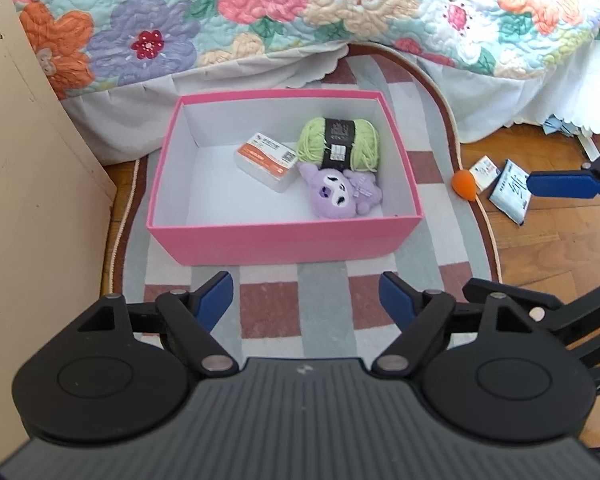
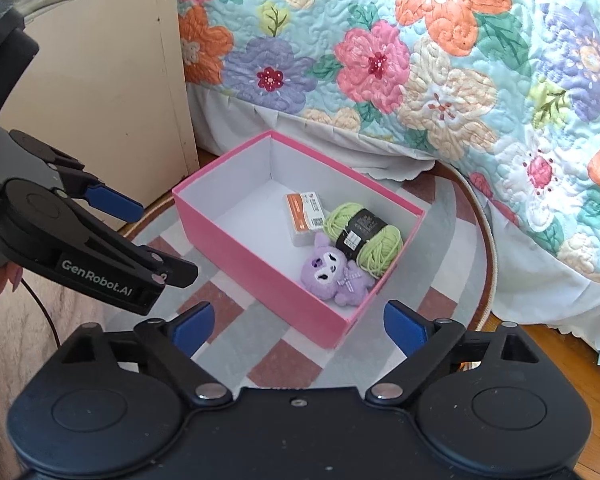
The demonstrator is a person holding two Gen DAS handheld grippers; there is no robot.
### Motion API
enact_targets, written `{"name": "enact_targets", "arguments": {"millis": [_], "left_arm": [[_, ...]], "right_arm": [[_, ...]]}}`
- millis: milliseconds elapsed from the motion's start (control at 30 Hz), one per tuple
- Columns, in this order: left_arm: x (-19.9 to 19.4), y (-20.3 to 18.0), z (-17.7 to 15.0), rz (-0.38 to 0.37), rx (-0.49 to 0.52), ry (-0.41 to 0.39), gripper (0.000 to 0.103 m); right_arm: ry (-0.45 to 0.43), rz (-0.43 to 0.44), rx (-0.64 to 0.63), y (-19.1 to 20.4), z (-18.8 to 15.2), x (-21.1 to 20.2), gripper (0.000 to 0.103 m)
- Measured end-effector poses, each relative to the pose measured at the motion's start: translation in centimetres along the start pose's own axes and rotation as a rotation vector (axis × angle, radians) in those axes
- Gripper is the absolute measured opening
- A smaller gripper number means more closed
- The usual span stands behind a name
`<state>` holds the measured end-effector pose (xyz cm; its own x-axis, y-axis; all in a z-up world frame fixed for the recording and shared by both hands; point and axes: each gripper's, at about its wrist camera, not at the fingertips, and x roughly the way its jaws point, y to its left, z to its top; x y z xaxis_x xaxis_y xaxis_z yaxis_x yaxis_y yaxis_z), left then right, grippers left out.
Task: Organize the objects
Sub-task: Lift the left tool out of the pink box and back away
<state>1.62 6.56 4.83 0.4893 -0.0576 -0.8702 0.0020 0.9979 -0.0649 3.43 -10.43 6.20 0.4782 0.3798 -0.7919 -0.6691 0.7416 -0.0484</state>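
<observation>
a floral quilt (image 1: 300, 12) drapes over the bed's edge, a checked rug (image 1: 324, 300) covers the wood floor (image 1: 548, 248), a cream board (image 1: 28, 200) leans left.

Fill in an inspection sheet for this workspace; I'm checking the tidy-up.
Surface: checked rug on wood floor.
Job's things: pink box holds green yarn, purple plush, clear case.
Clutter: orange ball, tissue pack, small card on the floor, outside the box.
Grippers: left tool and right tool open, empty.
Cables: black cable behind the left tool.
Surroundings: floral quilt, cream panel.
</observation>
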Motion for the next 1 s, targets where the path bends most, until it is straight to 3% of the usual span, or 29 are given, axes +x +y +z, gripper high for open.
{"name": "enact_targets", "arguments": {"millis": [367,500,667,900,1000], "left_arm": [[0.8,-2.5,-1.6,-0.024,0.058,0.022,0.088],[1.3,-2.6,-1.8,-0.067,0.022,0.052,0.088],[1.4,-2.9,-2.0,-0.127,-0.016,0.062,0.088],[1.4,-4.5,-1.8,-0.133,-0.002,0.106,0.088],[1.4,-5.3,-1.7,-0.147,0.009,0.101,0.088]], "right_arm": [[0.031,0.023,0.016,-1.2,-2.0,-0.8,0.097],[0.04,0.054,0.034,-2.1,-3.1,-1.1,0.097],[0.021,0.041,0.055,-3.3,-4.4,-1.7,0.097],[-0.023,0.025,0.028,-4.3,-5.6,-3.4,0.097],[-0.086,0.009,0.05,-5.1,-6.4,-4.4,0.097]]}}
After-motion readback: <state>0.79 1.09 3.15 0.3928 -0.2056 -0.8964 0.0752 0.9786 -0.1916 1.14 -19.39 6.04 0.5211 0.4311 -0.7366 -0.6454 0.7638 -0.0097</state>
